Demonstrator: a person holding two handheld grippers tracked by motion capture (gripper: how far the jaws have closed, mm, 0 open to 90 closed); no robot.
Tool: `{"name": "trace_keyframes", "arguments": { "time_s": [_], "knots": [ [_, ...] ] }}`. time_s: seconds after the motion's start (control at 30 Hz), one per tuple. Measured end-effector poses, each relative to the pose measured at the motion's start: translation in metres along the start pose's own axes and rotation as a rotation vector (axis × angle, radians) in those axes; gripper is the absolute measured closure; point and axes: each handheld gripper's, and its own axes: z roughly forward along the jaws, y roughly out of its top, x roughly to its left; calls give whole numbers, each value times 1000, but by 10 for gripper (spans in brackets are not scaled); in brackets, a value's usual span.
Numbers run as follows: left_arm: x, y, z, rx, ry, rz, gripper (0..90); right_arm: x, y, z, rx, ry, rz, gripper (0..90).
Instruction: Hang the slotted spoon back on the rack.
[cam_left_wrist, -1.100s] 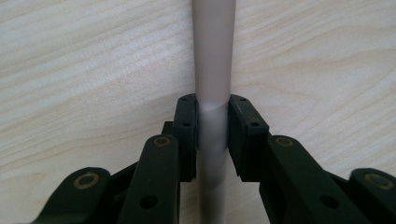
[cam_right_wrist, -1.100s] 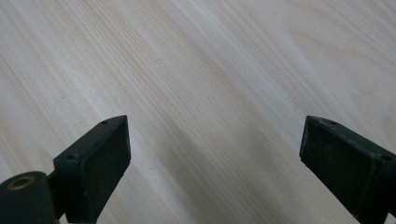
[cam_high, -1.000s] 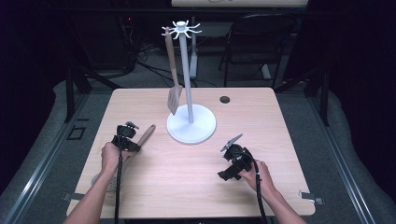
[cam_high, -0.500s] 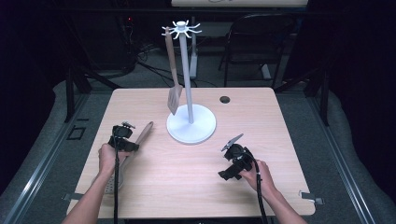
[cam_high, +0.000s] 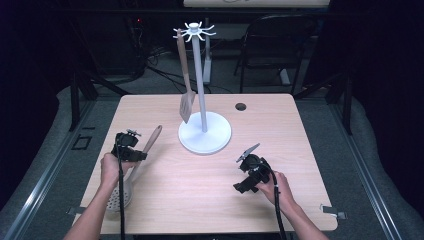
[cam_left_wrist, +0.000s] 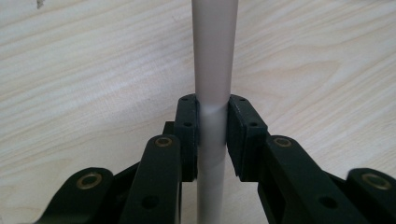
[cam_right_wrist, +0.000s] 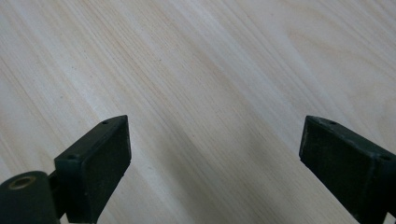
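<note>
A skimmer lies at the table's left, its wooden handle (cam_high: 151, 139) pointing up and away and its perforated head (cam_high: 119, 196) near the front edge. My left gripper (cam_high: 128, 148) is shut on its shaft. In the left gripper view the pale shaft (cam_left_wrist: 214, 60) is pinched between the two black pads (cam_left_wrist: 188, 130), above the wood. My right gripper (cam_high: 249, 165) is at the front right, low over bare wood. Its jaws stand wide open in the right gripper view (cam_right_wrist: 215, 158), with nothing between them.
A white stand (cam_high: 205, 134) with a round base and a hooked top sits mid-table. A wooden-handled spatula (cam_high: 185, 95) hangs from it on the left. A small dark hole (cam_high: 240, 106) is in the tabletop (cam_high: 200, 190) behind the base. A chair (cam_high: 272, 45) stands beyond the table.
My left gripper has risen a little with the skimmer's shaft in it, and the handle end tilts up more. The right gripper has stayed where it was.
</note>
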Motion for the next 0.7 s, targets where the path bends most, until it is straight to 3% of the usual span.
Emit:
{"name": "trace_keyframes", "arguments": {
  "time_s": [0.27,0.47,0.7],
  "knots": [
    [-3,4,-20,-38,-16,24,753,-1,-1,0,8,-1,-1,88],
    [-10,7,-34,-82,-60,47,753,-1,0,1,13,-3,-9,90],
    [-21,11,-44,-121,-50,92,754,-1,-1,1,6,-2,0,91]
  ]
}}
